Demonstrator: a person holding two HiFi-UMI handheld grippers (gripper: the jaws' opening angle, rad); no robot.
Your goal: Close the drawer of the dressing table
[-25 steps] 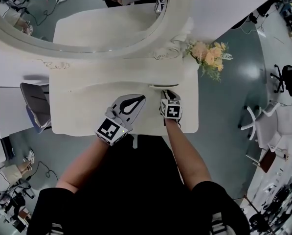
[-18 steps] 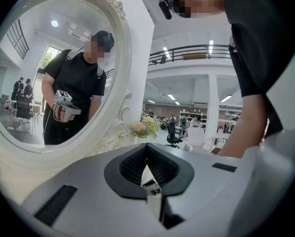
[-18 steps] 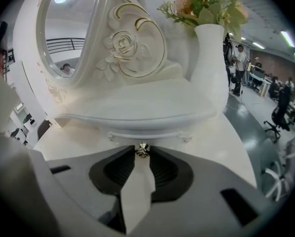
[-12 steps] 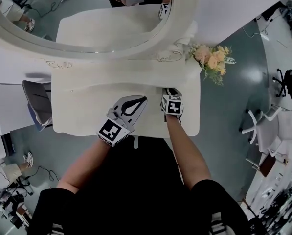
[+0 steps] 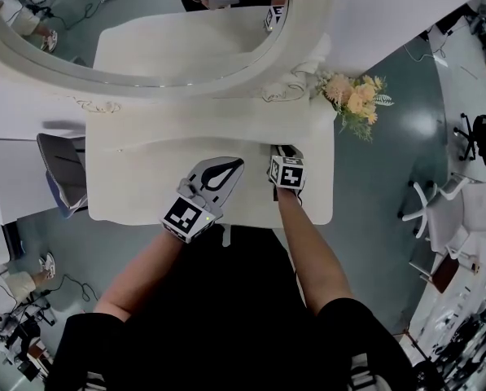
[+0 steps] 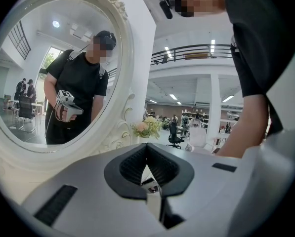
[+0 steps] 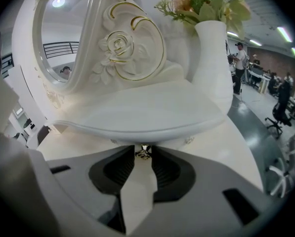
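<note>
The white dressing table [image 5: 137, 187] stands under me with its oval mirror [image 5: 145, 31] behind. My right gripper [image 5: 284, 150] points down at the raised shelf's front edge. In the right gripper view it [image 7: 144, 150] is shut on the small metal drawer knob [image 7: 144, 153], and the drawer front [image 7: 179, 138] sits tucked in under the shelf [image 7: 147, 110]. From the head view no gap shows at the drawer. My left gripper [image 5: 239, 163] hovers over the tabletop beside it, shut with nothing held; in its own view its tips [image 6: 147, 146] meet.
A white vase [image 7: 214, 58] of flowers [image 5: 352, 96] stands on the table's right back corner, close to my right gripper. A grey chair [image 5: 59, 173] is at the table's left. Office chairs [image 5: 438, 206] stand on the floor to the right.
The dark slit of the open drawer by my right gripper has closed. The right gripper has moved a little toward the mirror. The left gripper has stayed put.
</note>
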